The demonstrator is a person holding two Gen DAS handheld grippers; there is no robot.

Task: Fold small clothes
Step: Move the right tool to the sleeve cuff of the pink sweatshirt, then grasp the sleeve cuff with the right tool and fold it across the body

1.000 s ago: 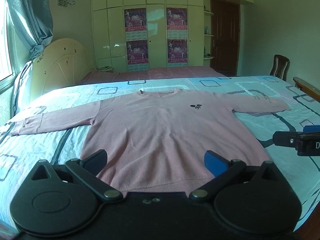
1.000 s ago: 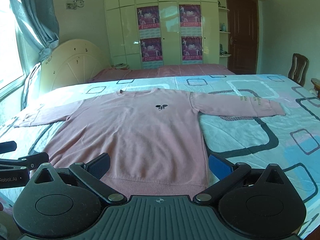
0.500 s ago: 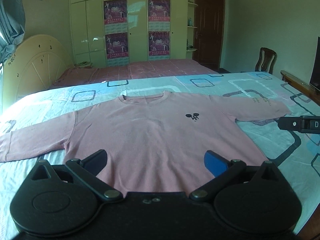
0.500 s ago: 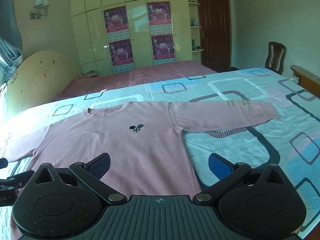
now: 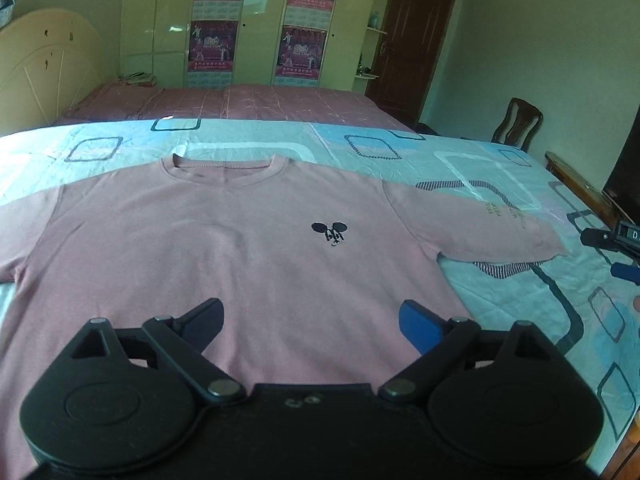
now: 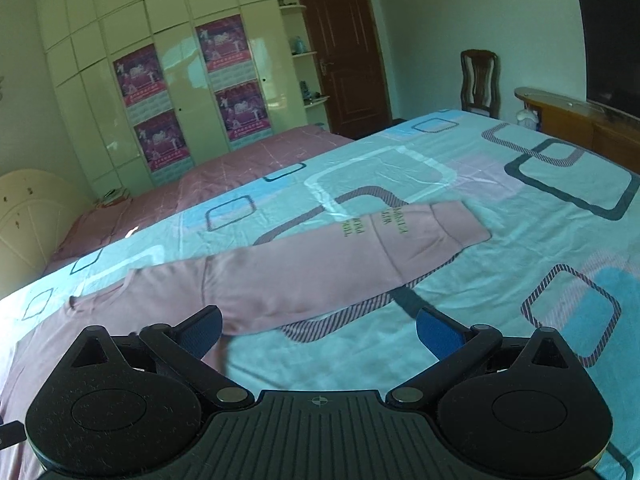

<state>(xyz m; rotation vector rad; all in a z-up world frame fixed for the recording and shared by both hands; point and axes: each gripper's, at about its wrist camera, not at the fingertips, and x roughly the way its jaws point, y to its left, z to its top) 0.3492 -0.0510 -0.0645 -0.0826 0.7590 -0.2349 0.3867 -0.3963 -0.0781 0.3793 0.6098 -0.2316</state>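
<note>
Where the bed (image 5: pixel 500 308) fills mid-frame under a blue patterned sheet, pink sweater (image 5: pixel 224 256) spread flat, neckline toward frame top. Sleeve (image 6: pixel 328 264) stretched right, yellow lettering too small to read. Black mouse-ear logo (image 5: pixel 330 232) on chest. Left tongs (image 5: pixel 310 322) and right tongs (image 6: pixel 318 326) both wide apart, gripping nothing.

The pink sweater's (image 5: pixel 224 264) hem is hidden behind the left gripper's (image 5: pixel 310 322) body, below the jaws, and its sleeve left of the jaws is cut off by the frame edge. The lettering (image 6: pixel 376 222) on the other sleeve, beyond the right gripper's (image 6: pixel 319 330) jaws, cannot be read.
</note>
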